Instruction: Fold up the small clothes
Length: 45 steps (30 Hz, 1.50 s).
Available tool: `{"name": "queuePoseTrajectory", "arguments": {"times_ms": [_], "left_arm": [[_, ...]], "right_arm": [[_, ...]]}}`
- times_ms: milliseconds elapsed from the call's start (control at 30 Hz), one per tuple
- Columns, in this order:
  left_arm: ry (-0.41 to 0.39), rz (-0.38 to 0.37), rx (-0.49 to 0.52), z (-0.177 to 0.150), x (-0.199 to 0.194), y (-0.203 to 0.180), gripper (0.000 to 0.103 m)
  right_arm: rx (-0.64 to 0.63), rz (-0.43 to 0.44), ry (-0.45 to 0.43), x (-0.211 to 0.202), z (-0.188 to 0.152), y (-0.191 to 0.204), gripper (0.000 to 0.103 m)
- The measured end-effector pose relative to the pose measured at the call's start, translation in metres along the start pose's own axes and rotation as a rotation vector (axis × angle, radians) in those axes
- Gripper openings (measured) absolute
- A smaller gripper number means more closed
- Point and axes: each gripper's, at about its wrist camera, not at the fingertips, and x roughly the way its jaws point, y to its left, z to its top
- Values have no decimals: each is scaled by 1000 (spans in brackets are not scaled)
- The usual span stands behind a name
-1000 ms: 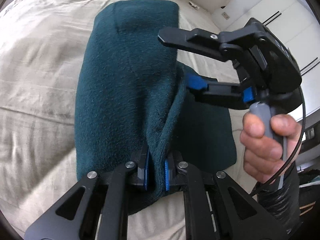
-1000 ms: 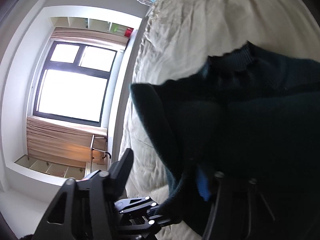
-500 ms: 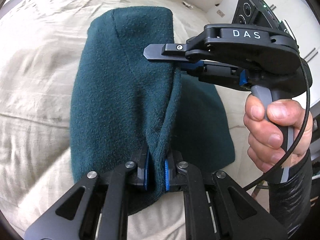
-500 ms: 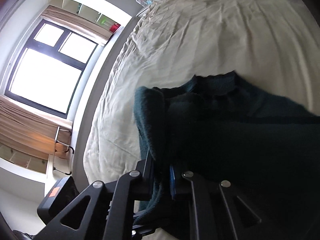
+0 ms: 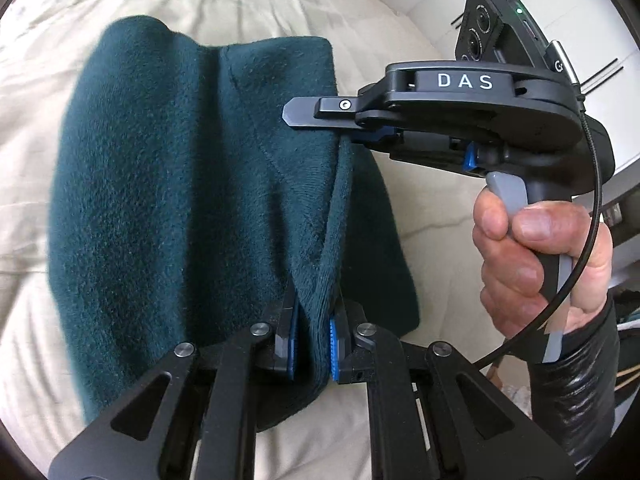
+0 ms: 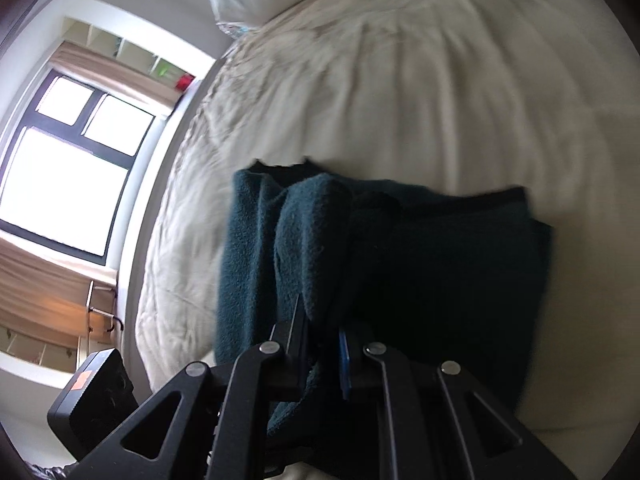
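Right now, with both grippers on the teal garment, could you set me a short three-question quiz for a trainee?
1. True or false: the left gripper is shut on an edge of the teal fleece garment.
2. What does the right gripper hold? A) a pillow B) a fold of the same garment C) nothing
3. Fill in: the garment lies partly on a cream-coloured ____.

Key
1. True: its blue pads pinch the raised edge.
2. B: its jaws have just been closing, and fabric sits between them.
3. Bedcover.
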Motion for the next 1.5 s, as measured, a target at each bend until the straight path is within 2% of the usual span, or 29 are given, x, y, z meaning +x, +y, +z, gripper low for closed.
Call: {"name": "queuePoseTrajectory", "arguments": {"times_ms": [233, 467, 567, 667, 700, 733, 800, 867, 1000, 1067, 1200, 1300, 1367, 1400, 1500], "left_arm": [[23, 13, 21, 14, 25, -33, 10], [24, 39, 32, 16, 44, -62, 11], [33, 46, 35, 11, 54, -60, 21], [35, -9, 30, 4, 46, -60, 25], [54, -55, 33, -1, 37, -57, 31], [63, -88, 40, -6, 27, -54, 41], [29, -117, 52, -18, -2, -42, 60], [-27, -124, 57, -26, -28, -25, 60], [-163, -68, -2, -22, -74, 30, 60], [-185, -39, -41, -17, -82, 54, 60], [-198, -11, -50, -18, -88, 72, 60], [-182, -1, -52, -30, -70, 74, 60], [-181, 11, -42, -34, -57, 67, 60], [-183, 14, -34, -34, -57, 66, 60], [-182, 14, -28, -31, -51, 62, 60]], "right_arm": [[46, -12, -14, -17, -1, -48, 13], [70, -13, -3, -26, 0, -77, 13], [92, -17, 7, -19, 1, -89, 13], [114, 3, 9, -14, -1, -97, 13], [119, 16, 6, -14, -2, -100, 13], [119, 26, 8, -15, -3, -101, 14], [129, 43, 6, -18, -5, -104, 16], [149, 58, 5, -21, -8, -106, 23], [160, 115, -1, -35, -31, -101, 35], [155, 127, -3, -40, -48, -93, 41], [143, 83, 23, -42, -87, -77, 42], [137, 56, 30, -41, -107, -71, 39], [121, 8, 28, -40, -113, -71, 14], [120, -15, 24, -40, -115, -72, 14], [158, 5, -14, -47, -118, -81, 12]]}}
